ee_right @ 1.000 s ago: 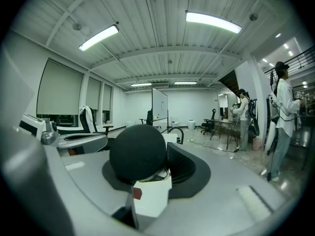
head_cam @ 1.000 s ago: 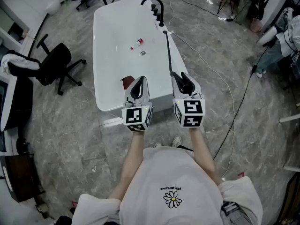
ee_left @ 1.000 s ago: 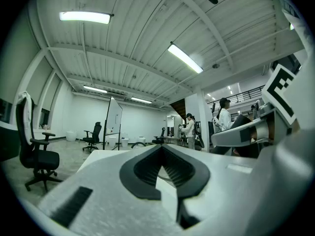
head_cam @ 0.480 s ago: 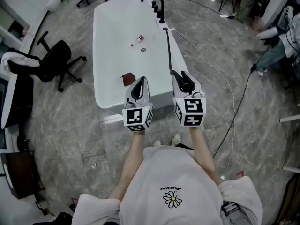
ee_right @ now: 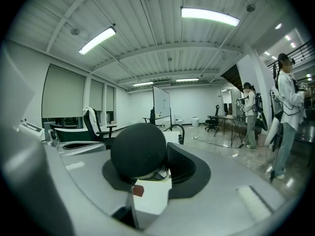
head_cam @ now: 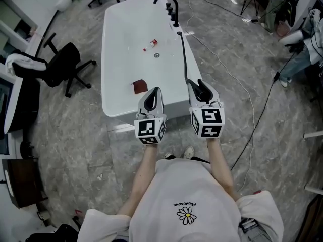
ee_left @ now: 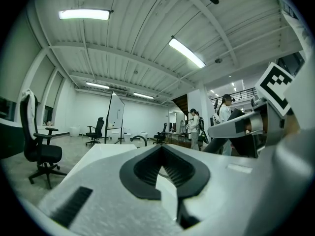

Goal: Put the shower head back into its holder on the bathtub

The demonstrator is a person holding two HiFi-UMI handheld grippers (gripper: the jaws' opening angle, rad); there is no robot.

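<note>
A white bathtub [head_cam: 113, 59] lies ahead with a black faucet [head_cam: 169, 1] and black fittings [head_cam: 175, 19] on its far right rim. From there a black hose [head_cam: 182, 54] runs along the right rim to the black shower head [head_cam: 201, 91]. My right gripper [head_cam: 201, 88] is shut on that shower head over the tub's near right corner. Its round black end [ee_right: 139, 150] fills the right gripper view between the jaws. My left gripper [head_cam: 153, 96] is shut with nothing in it, just left of the right one, above the tub's near end [ee_left: 106, 151].
Inside the tub lie a small red-and-white bottle [head_cam: 150, 45], the drain [head_cam: 156, 56] and a red-brown cloth [head_cam: 140, 86]. A black office chair [head_cam: 63, 67] stands left of the tub. Cables [head_cam: 247, 100] trail over the floor at the right, where people [ee_right: 285, 127] stand.
In the head view both grippers have shifted a little to the right and lower, the shower head going along with the right one. Neither pair of jaws has changed.
</note>
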